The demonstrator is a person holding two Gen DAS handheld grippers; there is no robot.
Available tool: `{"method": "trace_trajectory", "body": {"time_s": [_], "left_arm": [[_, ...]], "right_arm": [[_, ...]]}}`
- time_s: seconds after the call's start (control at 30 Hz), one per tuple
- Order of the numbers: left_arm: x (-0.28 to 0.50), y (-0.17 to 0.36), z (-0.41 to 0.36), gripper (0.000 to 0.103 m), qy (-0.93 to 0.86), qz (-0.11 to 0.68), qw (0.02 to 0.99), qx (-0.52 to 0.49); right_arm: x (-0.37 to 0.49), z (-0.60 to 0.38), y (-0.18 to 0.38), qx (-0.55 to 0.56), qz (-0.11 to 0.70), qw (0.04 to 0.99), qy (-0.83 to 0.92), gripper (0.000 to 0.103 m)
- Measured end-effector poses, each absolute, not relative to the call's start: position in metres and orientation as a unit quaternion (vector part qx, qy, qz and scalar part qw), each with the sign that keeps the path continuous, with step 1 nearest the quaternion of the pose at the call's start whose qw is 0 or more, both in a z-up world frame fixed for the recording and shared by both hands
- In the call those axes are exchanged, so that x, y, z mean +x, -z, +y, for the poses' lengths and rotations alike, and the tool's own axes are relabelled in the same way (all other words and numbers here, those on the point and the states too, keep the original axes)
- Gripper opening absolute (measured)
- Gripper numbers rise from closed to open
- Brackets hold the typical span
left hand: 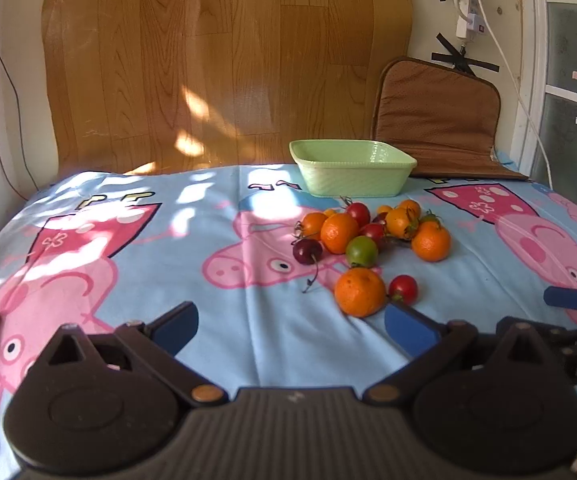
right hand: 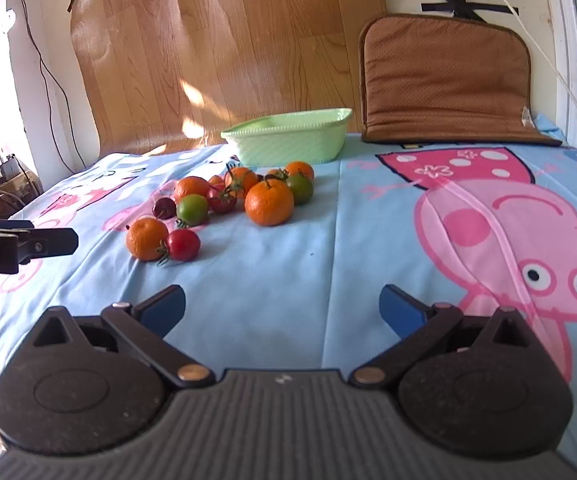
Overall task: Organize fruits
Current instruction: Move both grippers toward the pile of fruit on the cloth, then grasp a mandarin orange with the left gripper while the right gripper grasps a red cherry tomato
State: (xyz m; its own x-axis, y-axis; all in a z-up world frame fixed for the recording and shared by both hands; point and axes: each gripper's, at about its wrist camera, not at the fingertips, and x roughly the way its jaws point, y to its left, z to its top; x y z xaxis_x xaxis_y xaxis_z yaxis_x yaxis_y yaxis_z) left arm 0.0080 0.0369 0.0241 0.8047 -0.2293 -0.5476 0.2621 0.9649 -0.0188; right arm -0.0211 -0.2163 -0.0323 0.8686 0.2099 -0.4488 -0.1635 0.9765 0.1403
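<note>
Both my sets of jaws stand wide and hold nothing: the left gripper [left hand: 290, 326] hovers low over the cartoon-print cloth [left hand: 224, 344], the right gripper [right hand: 282, 312] likewise over its own stretch of cloth, well short of the fruit.

Nearest to my left jaws sits a mandarin [left hand: 359, 292] with a red cherry tomato [left hand: 403, 289] touching or just beside it. I judge that closing on the mandarin could nudge the tomato away, since both are round and the cloth is wrinkled and soft underneath.

Just beyond lie a dark cherry [left hand: 307, 251] with its long stem and a green tomato [left hand: 362, 251], then the packed cluster of mandarins and stemmed tomatoes [left hand: 400, 222]. Reaching into that pile risks snagging a stem and dragging neighbours along, or squeezing thin-skinned tomatoes too hard.

Farthest stands the green dish [left hand: 352, 168], seemingly empty, near the brown cushion [left hand: 438, 120]. Its walls are raised, so a low carry could clip the rim and shove it back. My two grippers also sit near each other, and could collide if both go for the same fruit.
</note>
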Motion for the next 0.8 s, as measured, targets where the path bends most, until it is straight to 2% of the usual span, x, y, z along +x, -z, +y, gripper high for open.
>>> {"method": "trace_trajectory", "body": {"time_s": [0.1, 0.17, 0.27, 0.37, 0.43, 0.5, 0.6, 0.8], "left_arm": [[0.016, -0.026, 0.038, 0.103, 0.173, 0.281, 0.944, 0.018], [0.021, -0.028, 0.038, 0.101, 0.213, 0.277, 0.937, 0.01], [0.026, -0.03, 0.035, 0.098, 0.261, 0.267, 0.928, 0.013], [0.037, -0.027, 0.033, 0.096, 0.288, 0.278, 0.916, 0.012], [0.048, -0.023, 0.034, 0.09, 0.3, 0.298, 0.906, 0.003], [0.058, -0.019, 0.035, 0.074, 0.311, 0.319, 0.896, -0.011], [0.072, -0.014, 0.04, 0.062, 0.323, 0.346, 0.88, -0.04], [0.085, -0.009, 0.039, 0.062, 0.324, 0.36, 0.873, -0.059]], "right_arm": [[-0.019, -0.209, 0.026, 0.021, 0.226, 0.967, -0.113, 0.087], [-0.014, -0.201, 0.025, 0.002, 0.235, 0.963, -0.133, 0.066], [-0.004, -0.193, 0.024, -0.01, 0.249, 0.955, -0.162, 0.051], [0.002, -0.183, 0.022, -0.03, 0.247, 0.951, -0.185, 0.048], [0.007, -0.175, 0.021, -0.05, 0.245, 0.947, -0.2, 0.048], [0.013, -0.169, 0.021, -0.064, 0.246, 0.944, -0.212, 0.048], [0.022, -0.162, 0.02, -0.079, 0.248, 0.938, -0.231, 0.048], [0.041, -0.156, 0.022, -0.08, 0.271, 0.926, -0.251, 0.048]]}}
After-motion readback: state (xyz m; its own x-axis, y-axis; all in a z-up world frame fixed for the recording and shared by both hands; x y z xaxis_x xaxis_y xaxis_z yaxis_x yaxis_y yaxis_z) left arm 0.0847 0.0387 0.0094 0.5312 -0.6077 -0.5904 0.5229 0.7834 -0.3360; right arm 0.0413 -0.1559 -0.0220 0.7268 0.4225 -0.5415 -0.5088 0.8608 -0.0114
